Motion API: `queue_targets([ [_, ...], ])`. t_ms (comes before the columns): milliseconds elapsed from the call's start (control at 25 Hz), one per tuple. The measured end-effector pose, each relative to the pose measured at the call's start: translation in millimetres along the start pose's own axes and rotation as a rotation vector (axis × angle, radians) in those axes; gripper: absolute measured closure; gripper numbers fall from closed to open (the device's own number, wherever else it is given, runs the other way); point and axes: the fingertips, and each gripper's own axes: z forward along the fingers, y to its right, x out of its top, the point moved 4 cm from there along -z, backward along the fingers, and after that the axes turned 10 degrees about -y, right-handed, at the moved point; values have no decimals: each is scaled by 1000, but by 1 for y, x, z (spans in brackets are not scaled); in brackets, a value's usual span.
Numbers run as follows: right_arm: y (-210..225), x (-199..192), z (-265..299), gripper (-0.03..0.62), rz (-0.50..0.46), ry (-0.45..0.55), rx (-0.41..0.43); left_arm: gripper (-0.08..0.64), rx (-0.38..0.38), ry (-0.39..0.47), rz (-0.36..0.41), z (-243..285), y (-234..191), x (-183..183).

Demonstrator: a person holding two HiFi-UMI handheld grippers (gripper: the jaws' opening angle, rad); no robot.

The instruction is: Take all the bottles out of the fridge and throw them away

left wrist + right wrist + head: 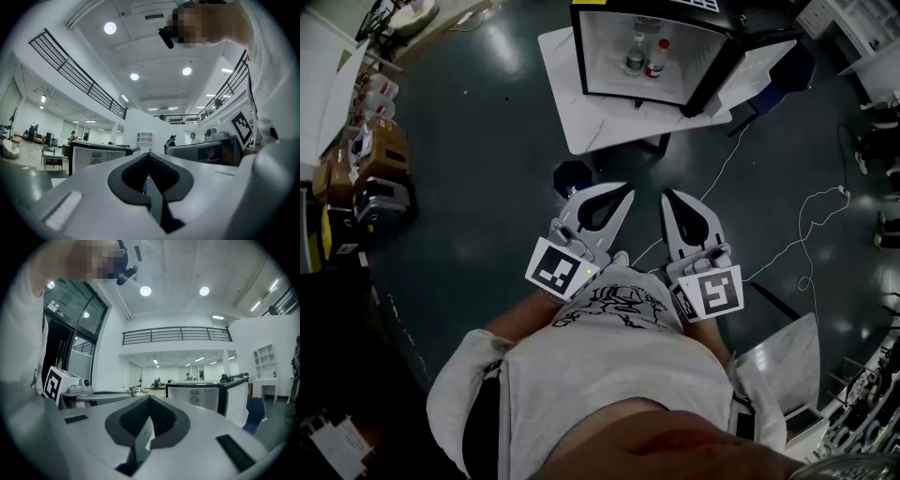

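Observation:
A small black fridge (652, 52) stands on a white table (572, 103) ahead of me, its door (759, 61) swung open to the right. Inside it stand two bottles, a clear one (635, 54) and one with a red cap and label (656, 58). Both grippers are held level in front of the person's body, well short of the table. The left gripper (625, 194) (149, 153) is shut with nothing in it. The right gripper (668, 196) (149, 397) is shut and empty too. The fridge (96, 152) (197, 397) shows far off in both gripper views.
A dark blue stool (575, 175) stands under the table's near edge and a blue chair (787, 80) beside the fridge door. A white cable (806, 234) trails over the dark floor at right. Boxes and gear (380, 159) line the left side. A white panel (787, 366) lies at lower right.

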Motion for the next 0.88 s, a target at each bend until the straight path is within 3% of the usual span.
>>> queue_targets([
  [160, 11, -3, -8, 583, 12, 4, 2, 551, 11, 45, 51, 10, 6, 5],
  [480, 32, -7, -20, 583, 28, 20, 12, 551, 33, 16, 23, 26, 19, 2],
  [680, 39, -8, -17, 583, 25, 11, 24, 551, 51, 43, 56, 33, 15, 6],
  [880, 45, -9, -9, 583, 21, 6, 30, 551, 46, 37, 33, 40, 13, 6],
])
